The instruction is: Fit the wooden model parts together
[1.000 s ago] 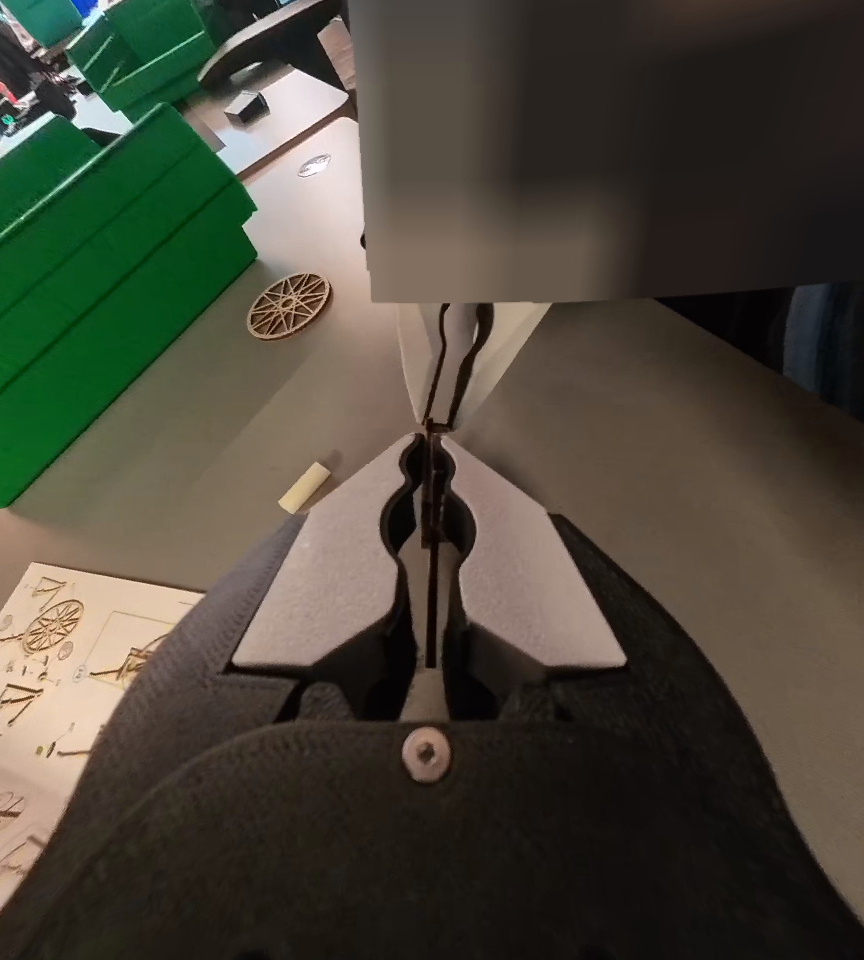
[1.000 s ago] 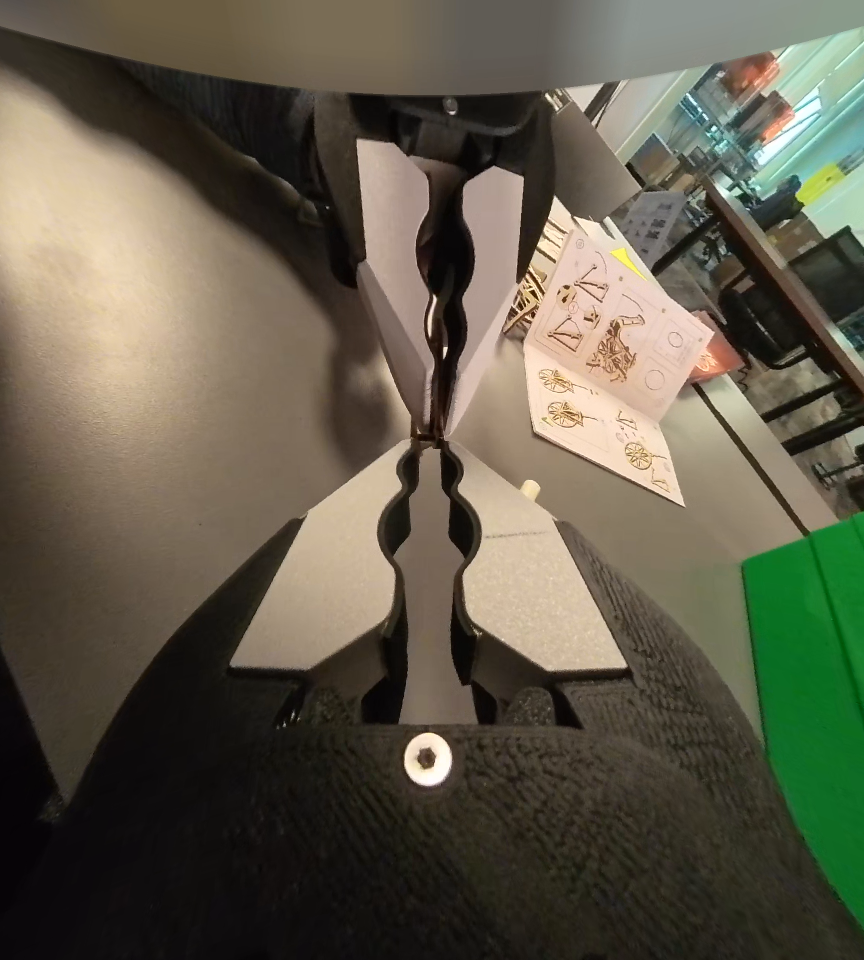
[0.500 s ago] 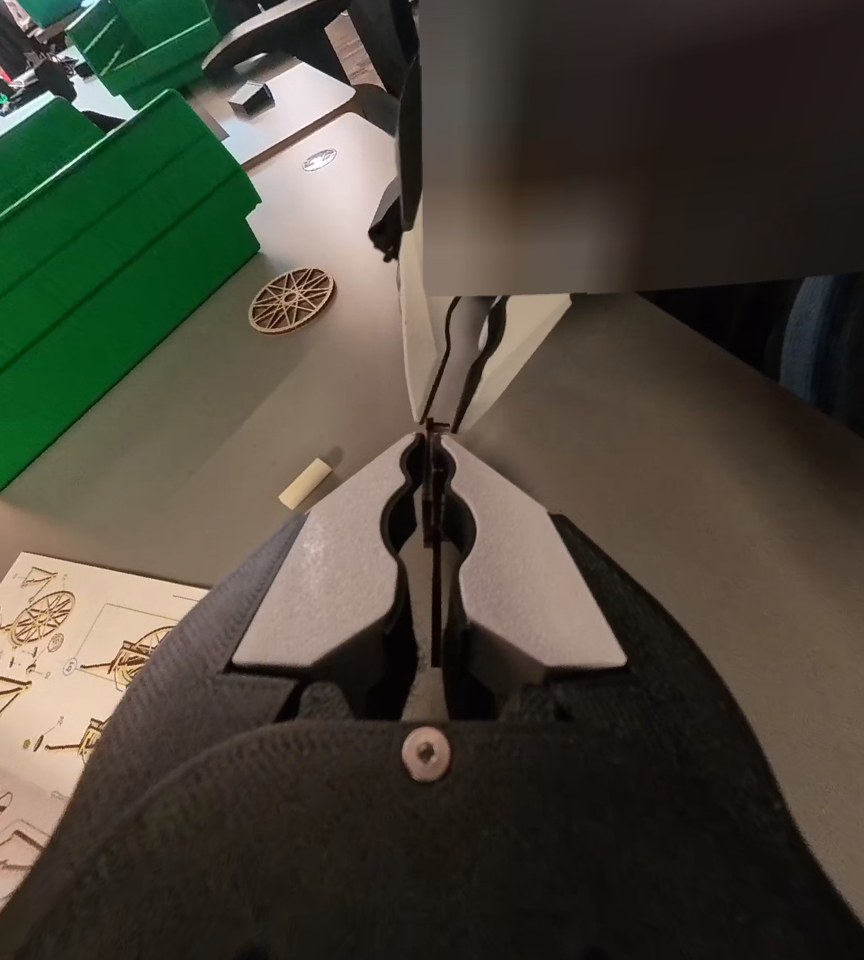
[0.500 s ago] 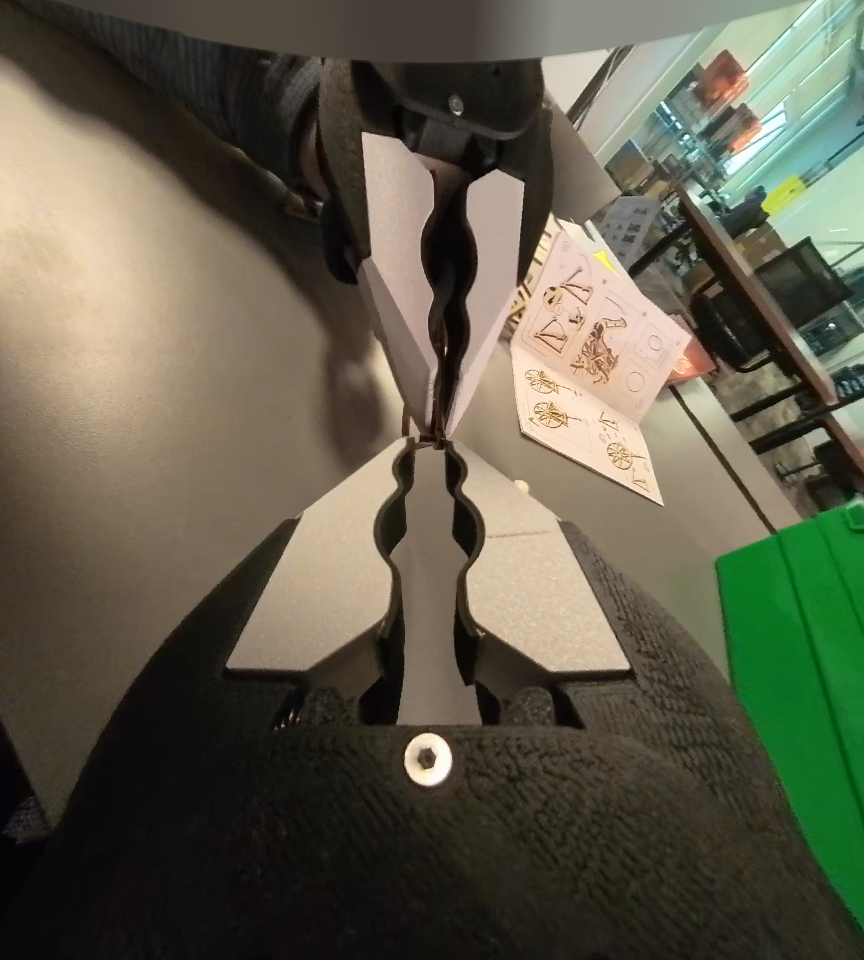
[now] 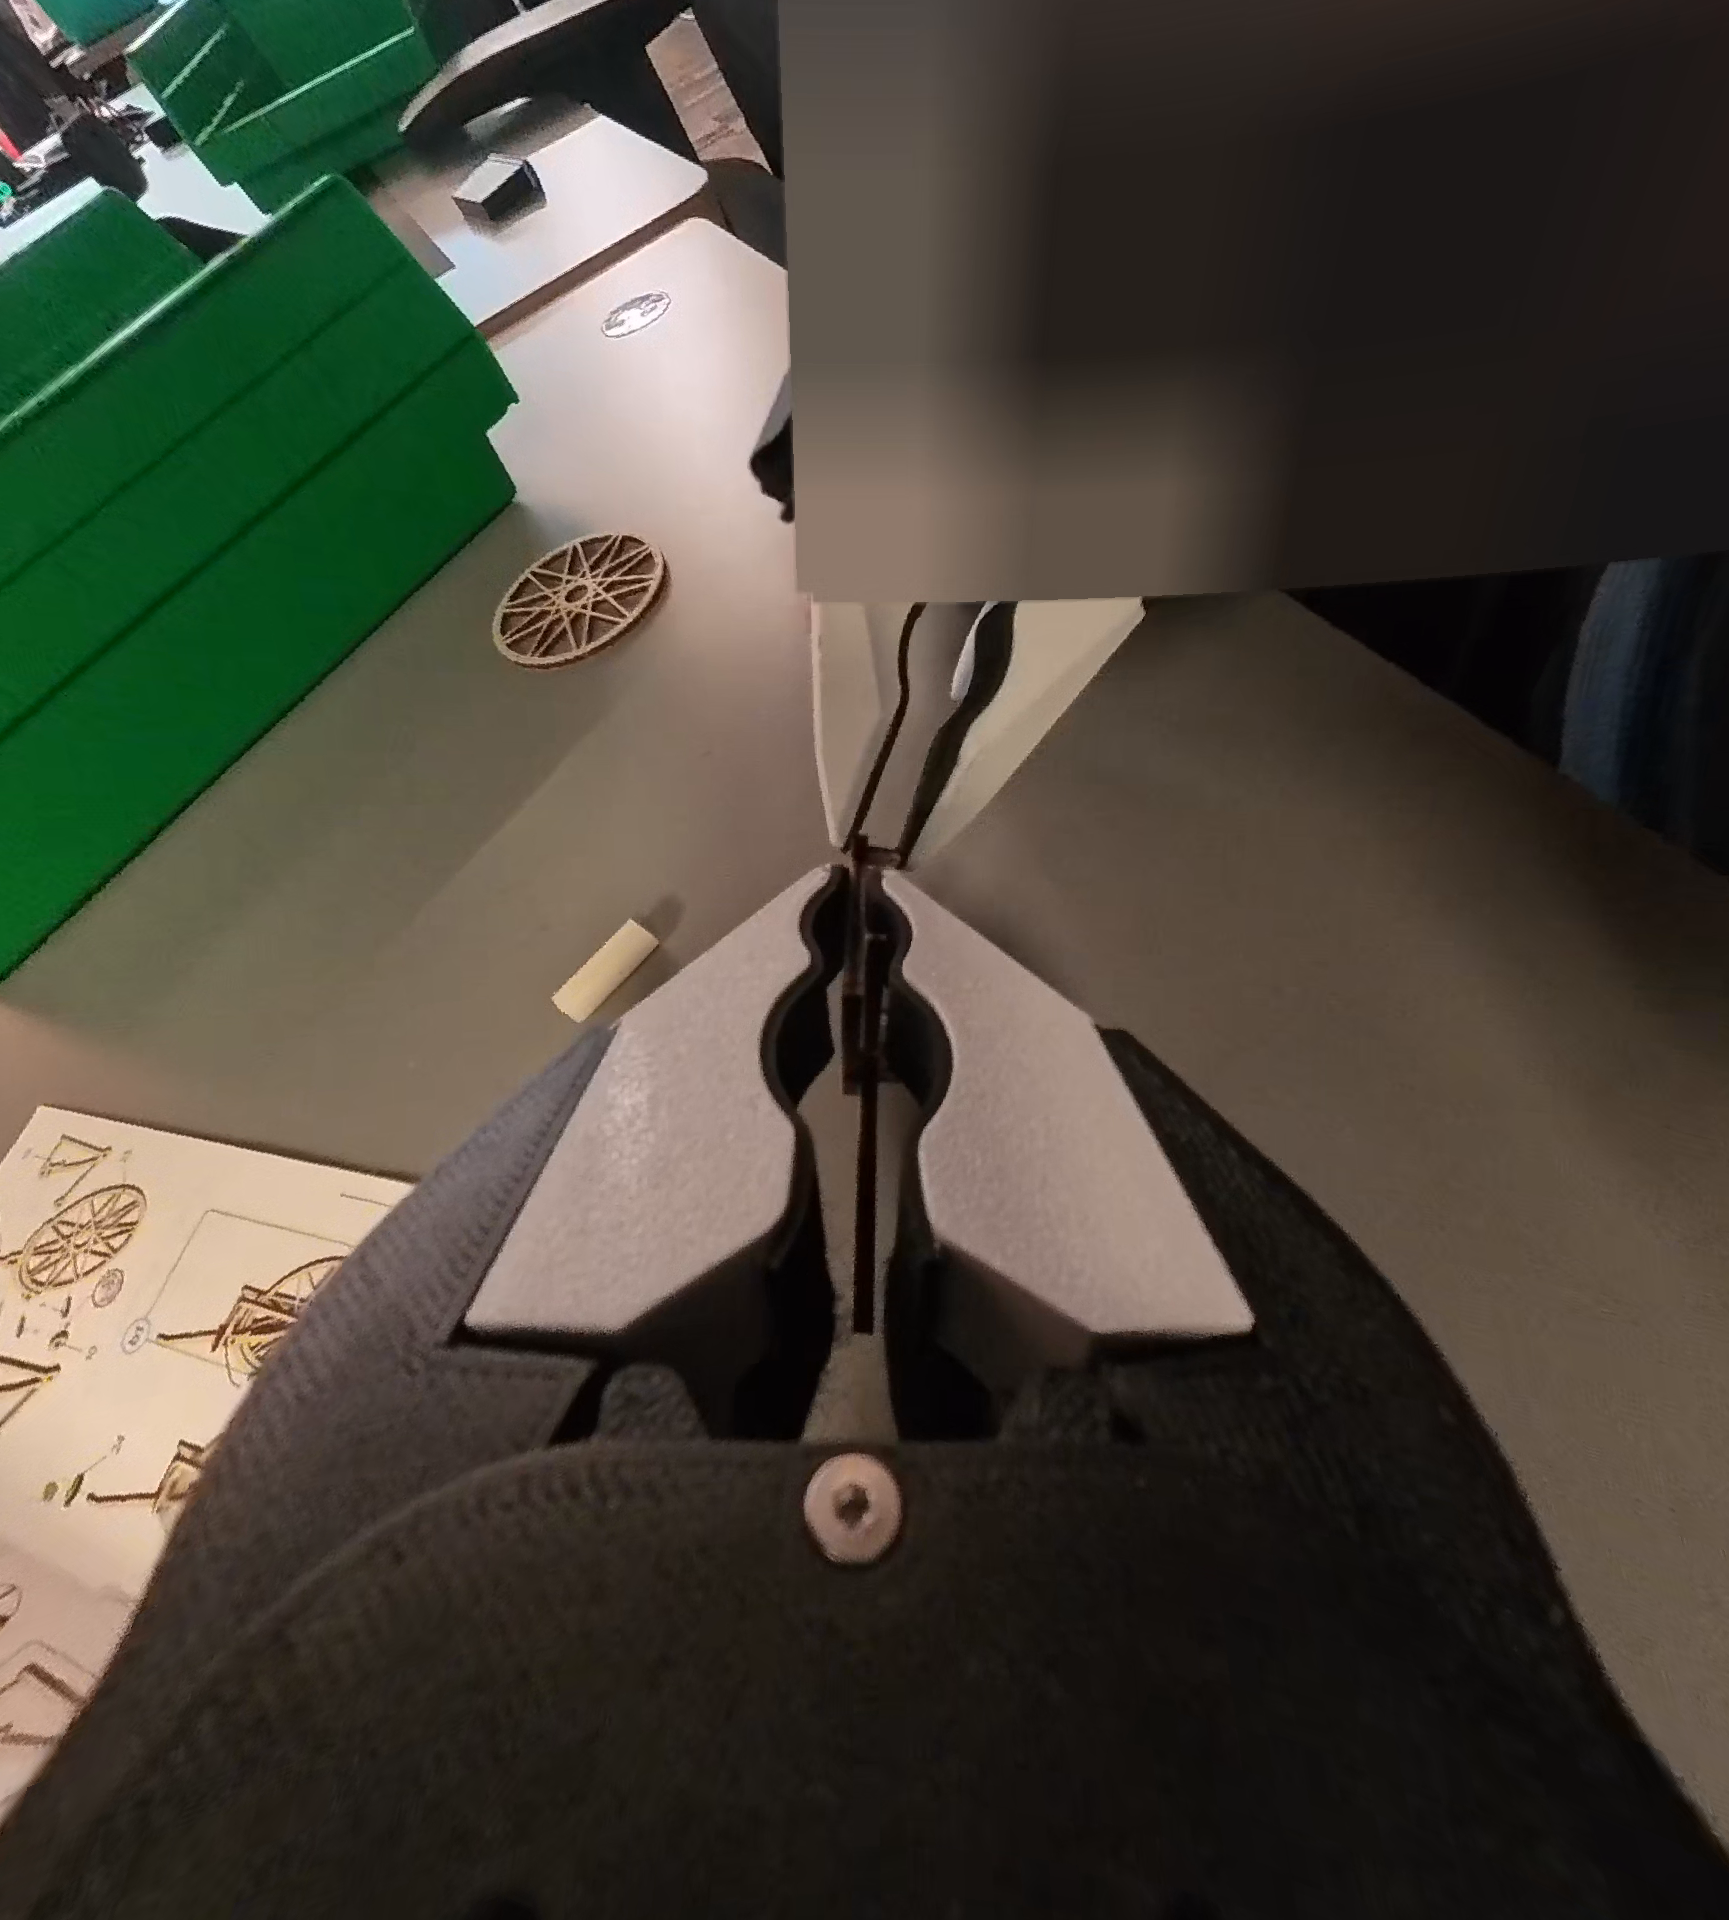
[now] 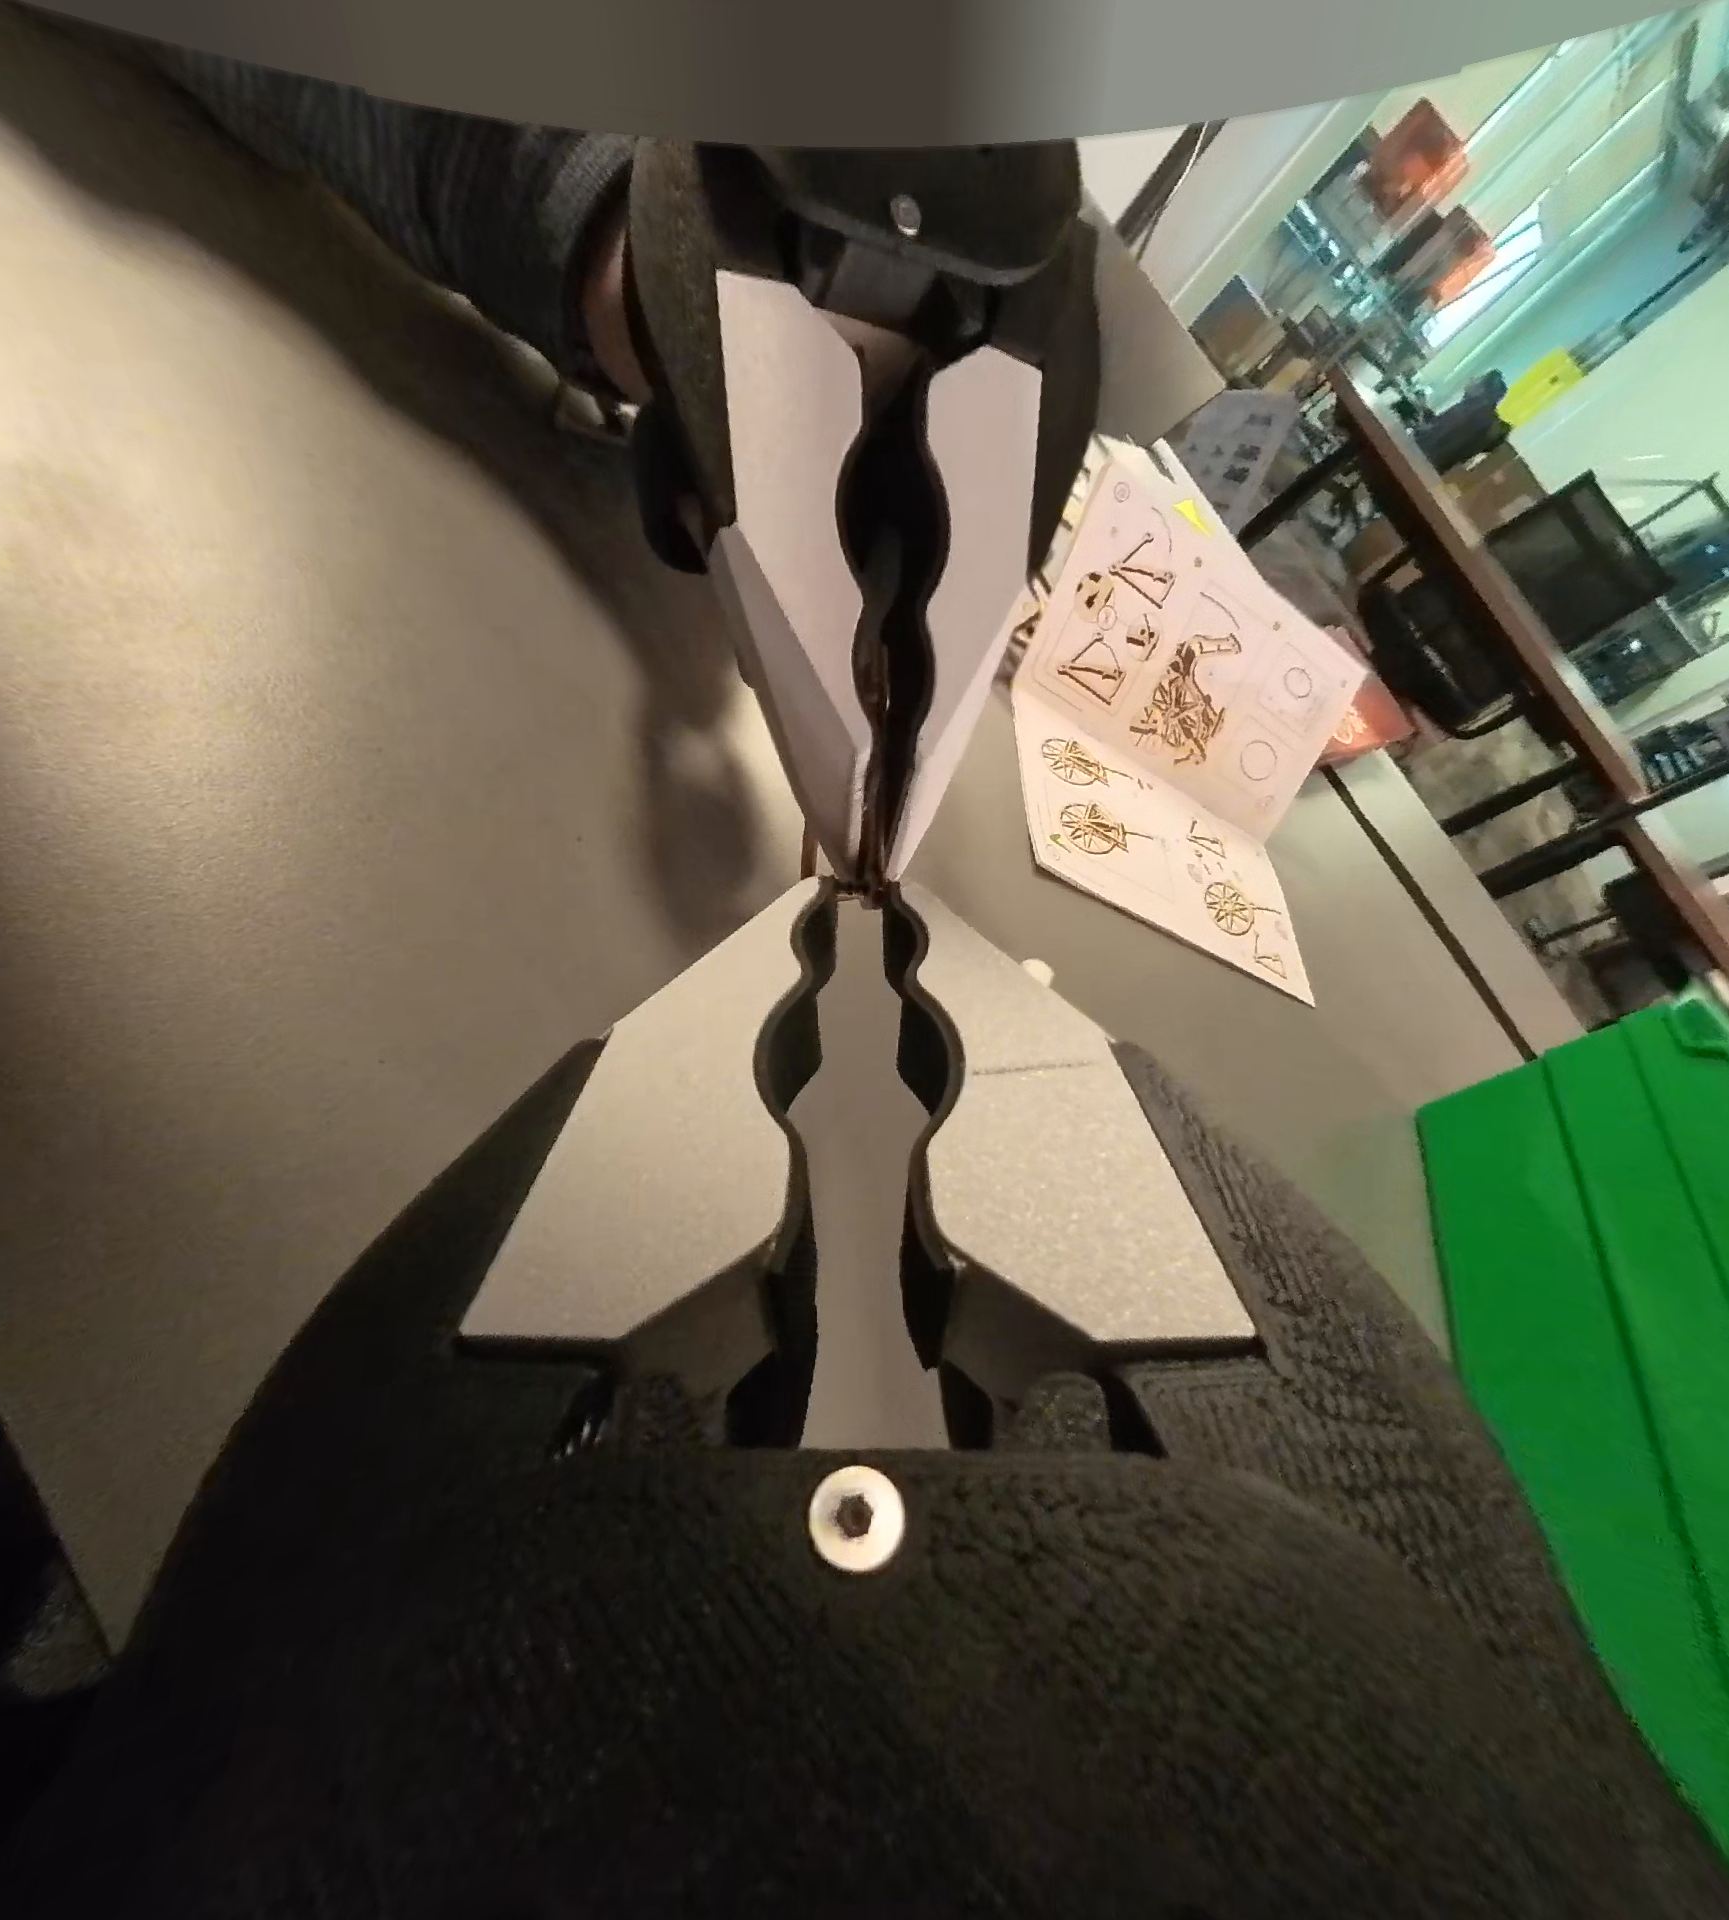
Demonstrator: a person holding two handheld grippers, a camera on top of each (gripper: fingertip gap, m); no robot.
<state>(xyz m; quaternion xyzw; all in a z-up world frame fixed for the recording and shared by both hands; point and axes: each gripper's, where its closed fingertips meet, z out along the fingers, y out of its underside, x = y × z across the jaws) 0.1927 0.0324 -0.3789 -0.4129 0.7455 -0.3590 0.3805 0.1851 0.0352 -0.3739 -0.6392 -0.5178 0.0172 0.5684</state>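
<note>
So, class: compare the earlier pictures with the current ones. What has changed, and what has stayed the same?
Very little. The left gripper and right gripper stay tip to tip, each shut on a thin wooden part, nothing let go. Both tilted slightly, so the wheel, peg and booklet slide a little in view. These lie on the table as before.

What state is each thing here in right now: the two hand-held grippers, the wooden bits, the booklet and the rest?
Left hand-held gripper: shut on a thin wooden strip, seen edge-on.
Right hand-held gripper: tips nearly shut, pinching a small wooden piece at the very tip.
Wooden wheel: lying flat on the table, untouched.
Instruction booklet: open, flat.
Pale peg: lying on its side.
Green boxes: closed, stacked.
</note>
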